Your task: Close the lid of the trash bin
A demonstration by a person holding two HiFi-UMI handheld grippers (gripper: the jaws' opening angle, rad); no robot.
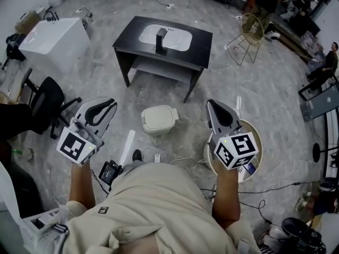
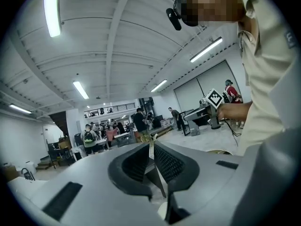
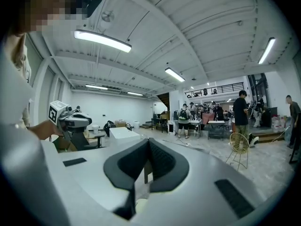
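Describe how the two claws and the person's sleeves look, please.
Both the left claw and the right claw have light grey shells with black ribbed pads. Each carries a white cube with black square markers. The person wears a beige short-sleeved shirt.

Mottled grey floor [image 1: 265,89]. Ahead of left hand-held gripper [image 1: 108,106]: black counter [image 1: 127,38], white basin [image 1: 180,38]. Off its left: white cabinet [image 1: 53,38], office chair [image 1: 45,102]. Beyond right hand-held gripper [image 1: 212,106]: wire chair [image 1: 251,30]. White beamed ceiling [image 3: 155,27], strip lights [image 3: 102,40]
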